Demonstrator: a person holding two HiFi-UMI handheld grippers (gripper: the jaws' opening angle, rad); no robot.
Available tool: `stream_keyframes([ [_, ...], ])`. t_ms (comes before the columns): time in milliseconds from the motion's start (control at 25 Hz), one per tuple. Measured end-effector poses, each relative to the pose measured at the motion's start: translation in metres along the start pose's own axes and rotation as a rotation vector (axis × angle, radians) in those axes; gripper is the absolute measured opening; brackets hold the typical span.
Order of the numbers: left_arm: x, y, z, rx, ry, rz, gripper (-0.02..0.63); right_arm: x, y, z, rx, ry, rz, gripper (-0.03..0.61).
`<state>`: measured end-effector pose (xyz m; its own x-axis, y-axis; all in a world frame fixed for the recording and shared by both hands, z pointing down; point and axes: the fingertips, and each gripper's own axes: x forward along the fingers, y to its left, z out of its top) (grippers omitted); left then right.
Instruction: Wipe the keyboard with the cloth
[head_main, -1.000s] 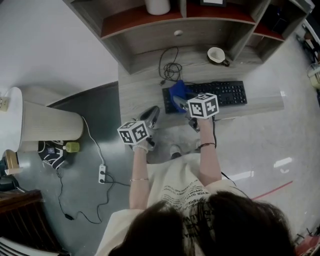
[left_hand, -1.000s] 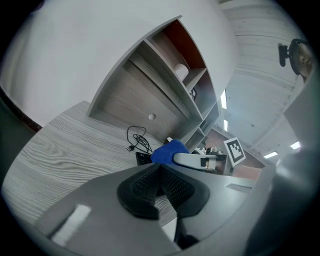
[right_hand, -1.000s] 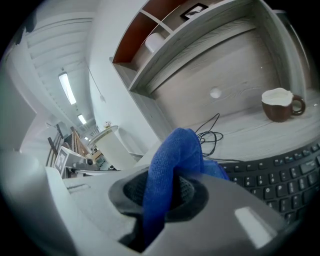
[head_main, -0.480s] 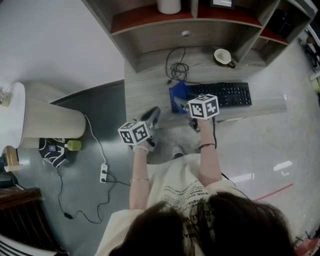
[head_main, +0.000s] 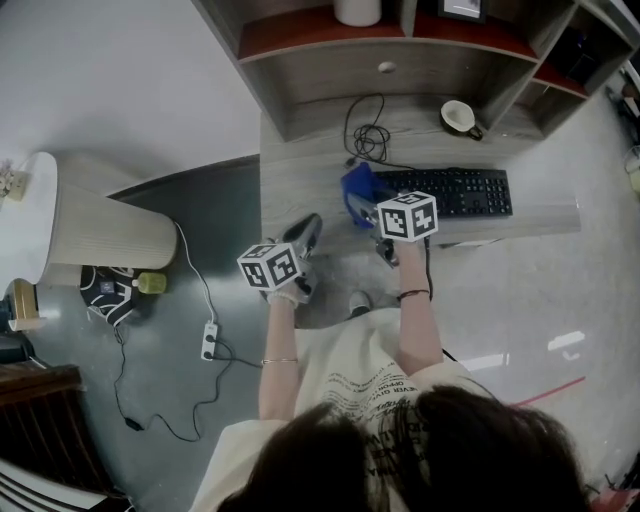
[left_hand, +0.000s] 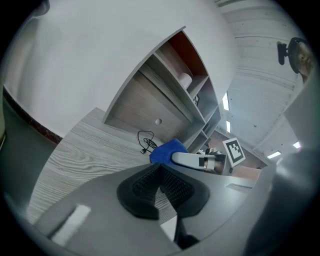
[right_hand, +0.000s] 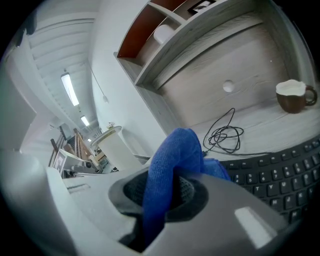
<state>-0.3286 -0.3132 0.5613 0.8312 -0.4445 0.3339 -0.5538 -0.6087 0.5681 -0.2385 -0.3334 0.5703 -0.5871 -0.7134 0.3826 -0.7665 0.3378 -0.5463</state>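
My right gripper (right_hand: 165, 195) clamps the blue cloth (right_hand: 172, 150) at the left end of the keyboard (head_main: 455, 190). My left gripper (left_hand: 160, 182) is closed, empty, near the desk (head_main: 300, 185) edge. Step in hand: wiping, likely early. Next move: press lightly and drag the cloth rightward across the keys.

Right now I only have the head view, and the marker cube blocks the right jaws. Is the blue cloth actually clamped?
Observer: Yes. The right gripper view shows the right gripper shut on the blue cloth, which bulges out above the jaws.
Operator: Left gripper holding anything?
Observer: No. The left gripper has its jaws together with nothing between them.
Operator: That cup at the back?
Observer: It's a mug, brown outside and white inside, standing upright.
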Motion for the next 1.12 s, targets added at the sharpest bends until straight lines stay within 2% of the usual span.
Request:
stream_keyframes([
  [640,-0.015,-0.01,0.012,0.072,-0.089,0.096,-0.003,0.002,0.02,0.004,0.003,-0.048,0.131,0.052],
  [1120,-0.016,-0.042,0.027,0.138,-0.156,0.164,-0.003,-0.022,0.037,0.023,-0.064,-0.07,0.301,0.052],
])
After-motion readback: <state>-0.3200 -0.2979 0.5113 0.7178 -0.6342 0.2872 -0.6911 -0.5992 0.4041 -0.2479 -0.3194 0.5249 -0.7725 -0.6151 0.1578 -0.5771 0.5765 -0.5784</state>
